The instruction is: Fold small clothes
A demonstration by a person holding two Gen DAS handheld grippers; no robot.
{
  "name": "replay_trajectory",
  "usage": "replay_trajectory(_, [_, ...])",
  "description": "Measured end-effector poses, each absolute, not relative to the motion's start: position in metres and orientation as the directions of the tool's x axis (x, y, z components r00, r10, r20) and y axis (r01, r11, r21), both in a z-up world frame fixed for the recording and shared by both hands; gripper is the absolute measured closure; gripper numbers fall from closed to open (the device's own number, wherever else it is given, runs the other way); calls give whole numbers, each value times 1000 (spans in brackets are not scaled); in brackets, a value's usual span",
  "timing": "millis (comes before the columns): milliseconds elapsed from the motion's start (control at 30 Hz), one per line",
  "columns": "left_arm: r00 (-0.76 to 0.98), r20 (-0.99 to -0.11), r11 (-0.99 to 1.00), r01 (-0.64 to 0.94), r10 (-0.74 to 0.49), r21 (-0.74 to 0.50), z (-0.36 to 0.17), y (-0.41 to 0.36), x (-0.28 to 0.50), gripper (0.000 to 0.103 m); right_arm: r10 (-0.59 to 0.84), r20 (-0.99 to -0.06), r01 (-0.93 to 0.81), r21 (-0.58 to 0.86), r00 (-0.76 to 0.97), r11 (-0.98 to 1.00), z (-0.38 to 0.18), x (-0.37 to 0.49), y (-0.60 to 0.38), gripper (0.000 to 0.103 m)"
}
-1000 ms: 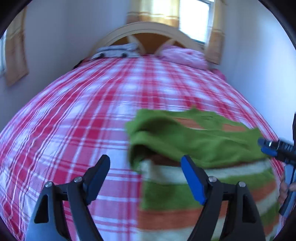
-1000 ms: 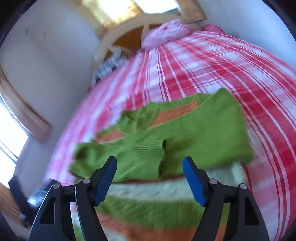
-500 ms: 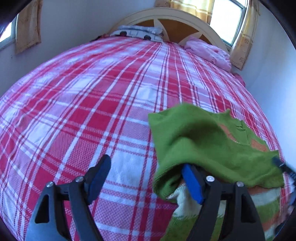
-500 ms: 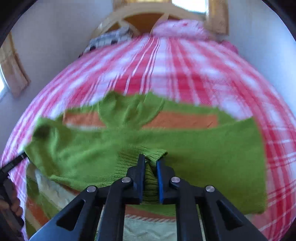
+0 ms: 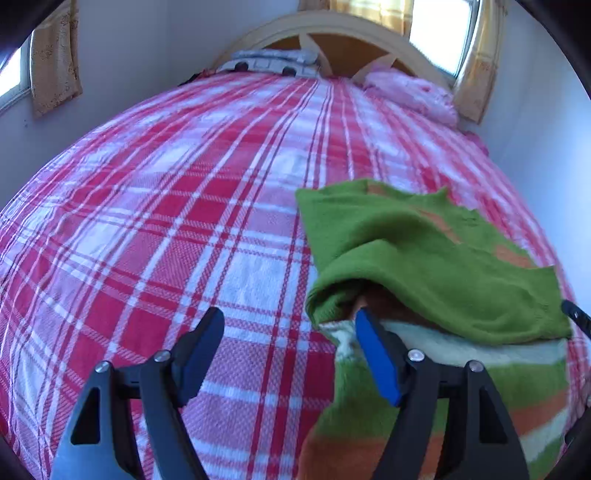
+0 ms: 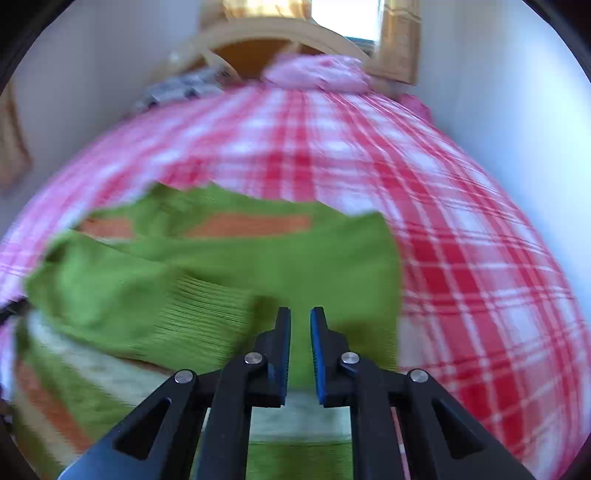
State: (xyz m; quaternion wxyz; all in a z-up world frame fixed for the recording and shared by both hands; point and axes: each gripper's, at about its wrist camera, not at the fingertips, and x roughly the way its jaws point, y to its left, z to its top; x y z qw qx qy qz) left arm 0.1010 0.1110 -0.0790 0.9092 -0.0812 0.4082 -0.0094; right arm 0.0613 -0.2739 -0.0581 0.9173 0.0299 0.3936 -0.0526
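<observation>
Knitted sweater [image 5: 424,258] spread on the bed [image 5: 184,221], toward its right side in the left wrist view. Soft green knit with orange and cream bands; green sleeve with ribbed cuff [image 6: 199,306] folded across the body. Woven bedspread, red, pink and white plaid, lightly wrinkled. Curved wooden headboard [image 5: 332,33] at the far end, pink pillow [image 5: 410,92] and grey patterned pillow [image 5: 273,59] against it.

Left gripper [image 5: 291,354]: fingers wide apart, blue flat pads on black arms; right finger [image 5: 376,362] at the sweater's folded left edge, left finger over bare bedspread, nothing clamped.

Right gripper [image 6: 300,350]: fingers nearly together, narrow gap visible, over the green knit just right of the cuff. Grip on fabric: cannot tell; view blurred.
</observation>
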Motion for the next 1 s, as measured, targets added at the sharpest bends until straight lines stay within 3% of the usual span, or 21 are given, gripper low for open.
replay_trajectory(67, [703,-707,986,-46,-81,-159,-66,115,96,25,66,-691,24,119,720,993,-41,64,-261,88])
replay_trajectory(100, [729,-681,987,-51,-69,-155,-56,118,97,24,130,-678,-24,163,724,986,-32,68,-252,80])
replay_trajectory(167, [755,-655,988,-72,-38,-140,-45,123,106,16,254,-641,-113,253,725,961,-18,78,-234,32])
replay_trajectory(200, [758,-652,987,-83,-27,-137,-44,124,111,15,316,-614,-160,296,723,942,-12,85,-222,28])
replay_trajectory(300, [728,-685,977,-118,-35,-176,-56,129,144,15,432,-606,-273,341,668,900,-2,114,-174,28])
replay_trajectory(400, [657,-748,967,-118,-93,-224,-82,119,159,25,416,-660,-384,204,625,901,-5,149,-108,28])
replay_trajectory(500, [613,-783,960,-144,-104,-239,-102,111,150,27,438,-711,-490,150,550,859,-19,185,-59,28])
replay_trajectory(700, [643,-762,957,-168,-76,-237,-109,104,124,27,395,-794,-657,-7,462,754,-53,233,18,28])
replay_trajectory(733, [645,-761,958,-169,-71,-233,-109,103,124,27,387,-807,-669,-13,446,744,-60,237,25,30])
replay_trajectory(800, [649,-758,958,-174,-63,-228,-110,102,122,26,367,-842,-694,-11,394,720,-77,244,40,50])
replay_trajectory(833, [650,-758,958,-174,-62,-228,-111,102,121,26,340,-863,-698,-20,374,716,-87,246,47,73])
replay_trajectory(867, [651,-757,958,-174,-63,-230,-111,102,121,26,291,-888,-699,-46,355,713,-100,248,53,86])
replay_trajectory(900, [653,-755,957,-173,-65,-232,-111,103,121,26,288,-880,-701,-69,378,709,-103,245,55,88])
replay_trajectory(933, [655,-752,957,-173,-65,-233,-111,104,120,26,301,-874,-701,-63,382,710,-101,245,56,97])
replay_trajectory(1000, [657,-752,958,-174,-57,-226,-112,103,119,26,330,-861,-657,-7,387,753,-97,252,50,98])
